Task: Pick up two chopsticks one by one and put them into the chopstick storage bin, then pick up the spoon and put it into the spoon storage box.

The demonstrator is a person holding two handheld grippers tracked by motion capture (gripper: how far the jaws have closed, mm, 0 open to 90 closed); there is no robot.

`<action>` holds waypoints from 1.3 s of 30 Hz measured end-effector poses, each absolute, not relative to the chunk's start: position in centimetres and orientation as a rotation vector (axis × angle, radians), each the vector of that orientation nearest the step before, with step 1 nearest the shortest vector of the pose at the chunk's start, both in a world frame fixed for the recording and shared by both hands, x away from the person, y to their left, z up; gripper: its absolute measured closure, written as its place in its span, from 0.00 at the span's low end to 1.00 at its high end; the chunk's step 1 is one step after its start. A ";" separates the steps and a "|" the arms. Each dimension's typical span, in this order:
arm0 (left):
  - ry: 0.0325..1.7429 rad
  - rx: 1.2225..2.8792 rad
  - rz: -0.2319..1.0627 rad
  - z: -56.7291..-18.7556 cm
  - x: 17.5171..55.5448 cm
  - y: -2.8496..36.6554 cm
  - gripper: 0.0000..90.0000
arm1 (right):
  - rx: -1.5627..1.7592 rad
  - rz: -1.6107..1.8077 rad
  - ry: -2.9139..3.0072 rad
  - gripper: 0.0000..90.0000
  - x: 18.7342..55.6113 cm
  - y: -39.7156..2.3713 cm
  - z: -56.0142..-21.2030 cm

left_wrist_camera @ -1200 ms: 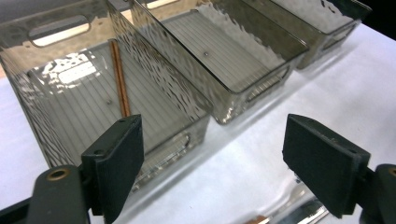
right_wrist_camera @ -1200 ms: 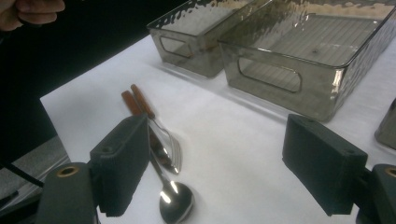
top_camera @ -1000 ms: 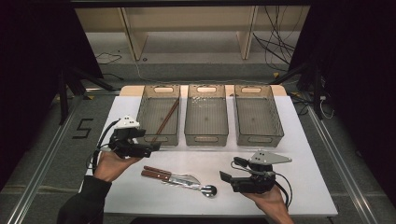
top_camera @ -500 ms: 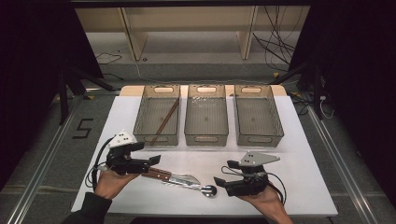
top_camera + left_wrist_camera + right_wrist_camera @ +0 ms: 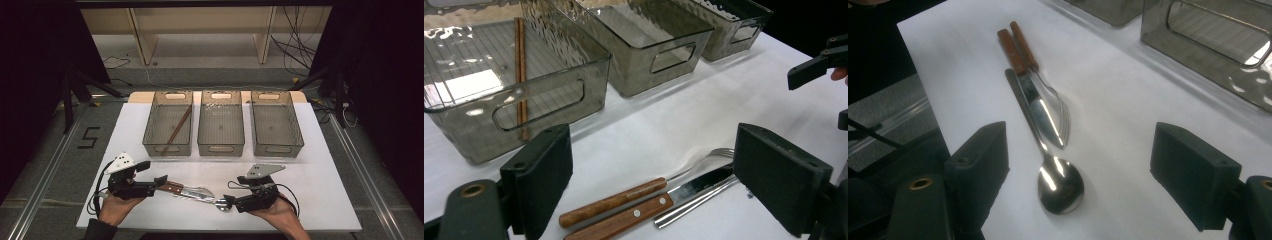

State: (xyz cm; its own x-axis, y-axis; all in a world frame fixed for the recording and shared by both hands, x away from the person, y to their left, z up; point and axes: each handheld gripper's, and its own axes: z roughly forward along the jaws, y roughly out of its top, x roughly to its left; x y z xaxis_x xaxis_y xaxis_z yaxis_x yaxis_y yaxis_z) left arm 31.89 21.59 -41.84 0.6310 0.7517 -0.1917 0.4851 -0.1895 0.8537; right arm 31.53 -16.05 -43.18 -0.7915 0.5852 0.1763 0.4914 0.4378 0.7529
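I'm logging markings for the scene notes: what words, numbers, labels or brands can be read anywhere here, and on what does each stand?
"5" – a dark figure on the grey floor, left of the white table.
No lettering can be made out on the three bins, the knife, the fork, the spoon or either gripper; if the cutlery bears a maker's stamp, it is too small to read.

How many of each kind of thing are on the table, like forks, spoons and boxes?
Clear bins: 3
Chopstick pairs: 1, lying in the left bin
Forks: 1, wooden handle
Knives: 1, wooden handle
Spoons: 1, all metal
Total: 7 things
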 end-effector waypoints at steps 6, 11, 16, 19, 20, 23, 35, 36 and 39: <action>0.983 1.853 0.340 -42.2 31.4 21.5 0.18 | 0.968 1.261 2.593 0.26 31.7 -15.6 -43.5; 0.984 1.848 0.346 -42.3 31.3 21.6 0.18 | 0.949 1.255 2.606 0.27 31.7 -15.2 -43.6; 0.988 1.829 0.357 -42.3 31.1 21.8 0.18 | 0.930 1.249 2.624 0.29 31.7 -14.7 -43.6; 0.990 1.816 0.360 -42.4 31.0 21.9 0.18 | 0.902 1.229 2.647 0.31 31.8 -14.4 -43.6; 0.990 1.817 0.360 -42.4 31.0 21.9 0.18 | 0.890 1.224 2.654 0.32 31.7 -14.3 -43.6; 0.990 1.821 0.355 -42.6 30.9 22.0 0.17 | 0.860 1.213 2.672 0.38 31.6 -13.8 -43.6; 0.992 1.812 0.361 -42.9 30.5 22.2 0.17 | 0.656 1.030 2.805 0.57 31.6 -10.4 -45.1; 0.991 1.816 0.359 -42.9 30.5 22.2 0.17 | 0.646 1.019 2.817 0.58 31.7 -10.1 -45.2; 0.993 1.815 0.359 -43.0 30.5 22.3 0.17 | 0.604 0.981 2.831 0.61 31.7 -9.3 -45.6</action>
State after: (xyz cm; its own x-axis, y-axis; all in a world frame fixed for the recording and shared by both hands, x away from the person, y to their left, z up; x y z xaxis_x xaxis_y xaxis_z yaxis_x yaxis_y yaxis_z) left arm 30.51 22.30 -43.04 0.6195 0.7626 -0.1860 0.4672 -0.1679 0.8681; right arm 31.74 -9.26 -45.60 -0.9185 0.3927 0.0473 0.3378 0.7165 0.6104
